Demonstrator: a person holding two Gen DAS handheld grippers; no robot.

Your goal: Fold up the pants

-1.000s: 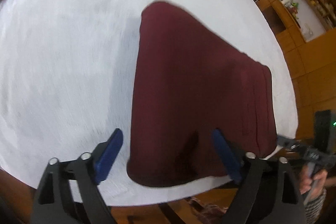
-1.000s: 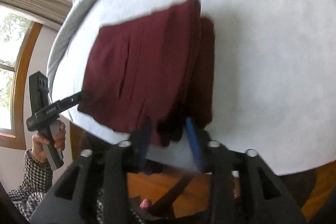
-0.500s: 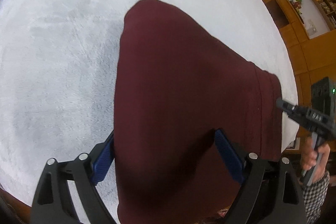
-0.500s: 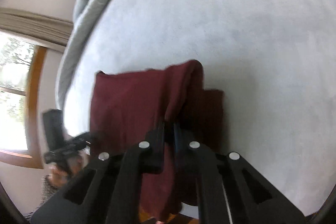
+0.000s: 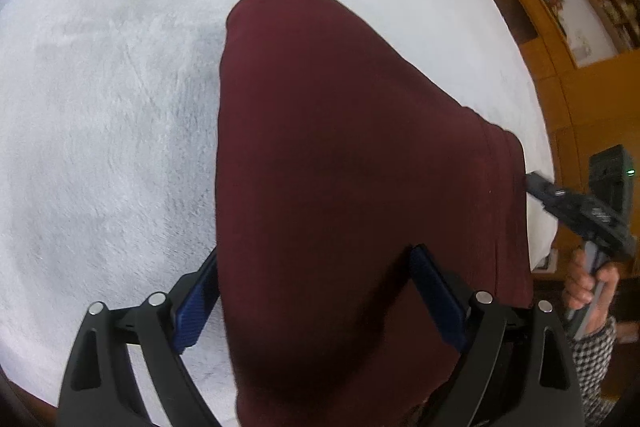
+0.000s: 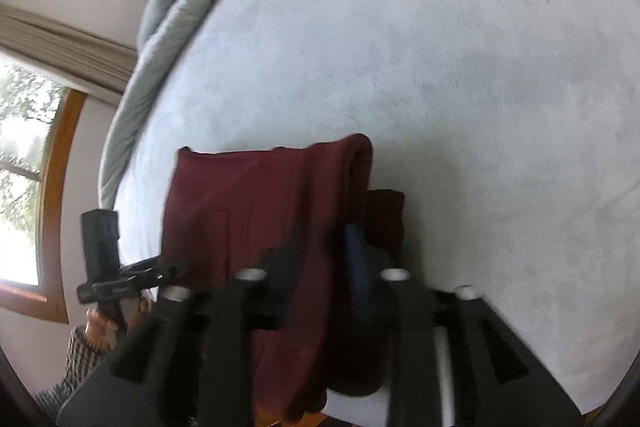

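Note:
The dark red pants (image 5: 340, 167) lie partly folded on a white bed cover (image 5: 100, 127). In the left wrist view my left gripper (image 5: 316, 291) is open, its blue pads on either side of the near end of the cloth, which drapes between them. My right gripper (image 5: 536, 183) touches the pants' right edge there. In the right wrist view my right gripper (image 6: 324, 251) has its jaws partly apart with a lifted fold of the pants (image 6: 280, 211) between them. The left gripper (image 6: 176, 269) shows at the pants' left edge.
A grey rolled duvet (image 6: 168, 11) lies along the far edge of the bed. A window with a wooden frame (image 6: 52, 187) is at the left. Wooden cabinets (image 5: 580, 87) stand to the right of the bed.
My right gripper closed on the pants' near edge, lifted it forward over the cloth, and its jaws have now opened a little. My left gripper moved forward over the pants' near end.

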